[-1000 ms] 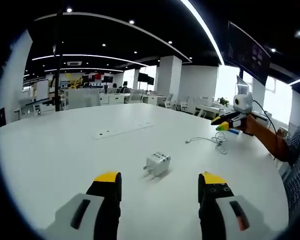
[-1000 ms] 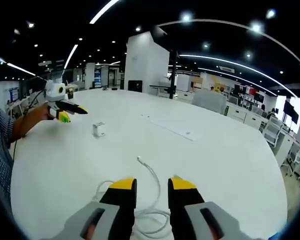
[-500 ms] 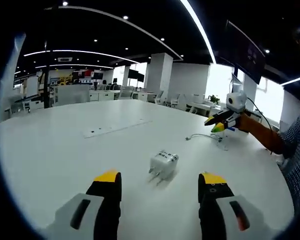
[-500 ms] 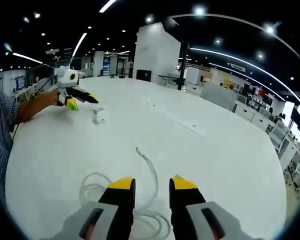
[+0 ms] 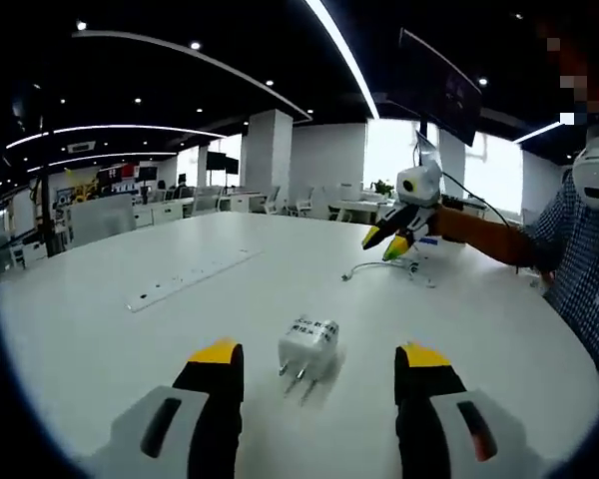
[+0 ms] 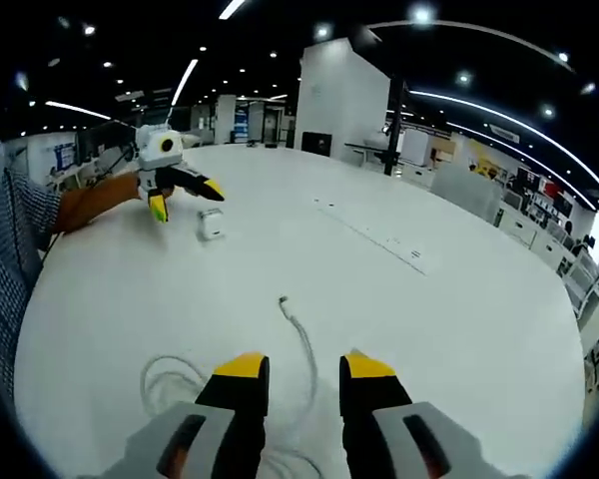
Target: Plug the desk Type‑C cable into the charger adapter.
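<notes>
Your left gripper (image 5: 319,371) stands wide open around the charger adapter (image 5: 307,346), and your right gripper (image 6: 304,377), slightly open, holds nothing above the Type-C cable (image 6: 301,336).

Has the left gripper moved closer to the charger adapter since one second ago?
Yes. In the left gripper view the charger adapter now lies between the left gripper jaw tips, nearer than before; judged against the table.

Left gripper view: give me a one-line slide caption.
Open left gripper closing in on the white charger adapter lying on the table.
</notes>
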{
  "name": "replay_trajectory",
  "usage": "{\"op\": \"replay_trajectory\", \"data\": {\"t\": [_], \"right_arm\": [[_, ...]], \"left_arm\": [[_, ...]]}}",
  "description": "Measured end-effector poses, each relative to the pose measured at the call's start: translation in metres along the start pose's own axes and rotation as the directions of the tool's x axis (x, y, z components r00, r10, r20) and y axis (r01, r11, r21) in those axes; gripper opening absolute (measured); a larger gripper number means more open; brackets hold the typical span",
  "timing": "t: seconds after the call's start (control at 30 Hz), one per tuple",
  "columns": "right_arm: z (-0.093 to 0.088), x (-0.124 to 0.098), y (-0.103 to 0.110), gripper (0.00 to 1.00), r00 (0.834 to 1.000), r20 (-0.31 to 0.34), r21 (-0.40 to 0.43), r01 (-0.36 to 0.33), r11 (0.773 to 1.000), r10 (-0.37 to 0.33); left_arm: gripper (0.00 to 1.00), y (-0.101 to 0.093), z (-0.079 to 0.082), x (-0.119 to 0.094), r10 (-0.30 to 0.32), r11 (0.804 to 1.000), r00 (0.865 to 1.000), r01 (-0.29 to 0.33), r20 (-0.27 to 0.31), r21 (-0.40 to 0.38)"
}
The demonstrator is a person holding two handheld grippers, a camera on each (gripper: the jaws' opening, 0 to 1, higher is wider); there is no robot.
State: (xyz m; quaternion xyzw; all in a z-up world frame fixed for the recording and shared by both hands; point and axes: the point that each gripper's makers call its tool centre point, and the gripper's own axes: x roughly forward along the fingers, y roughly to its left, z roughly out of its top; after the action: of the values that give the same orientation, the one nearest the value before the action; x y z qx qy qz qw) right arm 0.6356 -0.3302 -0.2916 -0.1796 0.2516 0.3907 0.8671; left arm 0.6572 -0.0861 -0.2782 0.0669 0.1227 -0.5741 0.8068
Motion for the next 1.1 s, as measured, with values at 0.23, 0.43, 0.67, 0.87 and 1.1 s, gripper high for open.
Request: {"op": "replay_trajectory", "data": {"t": [0.23, 0.43, 0.67, 0.87, 1.1], "right_arm": [[0.003, 0.016, 0.001, 0.27, 0.999, 0.027, -0.042, -0.033, 0.999, 0.034], [0.004, 0.026, 0.008, 0.27, 0.998, 0.023, -0.067, -0.062, 0.996, 0.064], [0.009, 0.032, 0.012, 0.25, 0.994, 0.035, -0.083, -0.099, 0.992, 0.102], [0.011, 0.037, 0.011, 0.23, 0.991, 0.038, -0.08, -0.123, 0.989, 0.126], [0.011, 0.042, 0.016, 0.21, 0.988, 0.023, -0.096, -0.152, 0.984, 0.155]], "left_arm": [[0.52, 0.012, -0.001, 0.012, -0.032, 0.999, 0.999, 0.031, 0.011, 0.038], [0.47, 0.01, 0.007, 0.024, -0.073, 0.996, 0.996, 0.07, 0.046, 0.063], [0.45, 0.008, 0.006, 0.028, -0.133, 0.991, 0.991, 0.133, 0.017, 0.029], [0.43, 0.007, 0.0, 0.031, -0.151, 0.987, 0.988, 0.152, -0.022, 0.043], [0.36, 0.003, 0.001, 0.035, -0.162, 0.985, 0.986, 0.163, -0.033, 0.056]]}}
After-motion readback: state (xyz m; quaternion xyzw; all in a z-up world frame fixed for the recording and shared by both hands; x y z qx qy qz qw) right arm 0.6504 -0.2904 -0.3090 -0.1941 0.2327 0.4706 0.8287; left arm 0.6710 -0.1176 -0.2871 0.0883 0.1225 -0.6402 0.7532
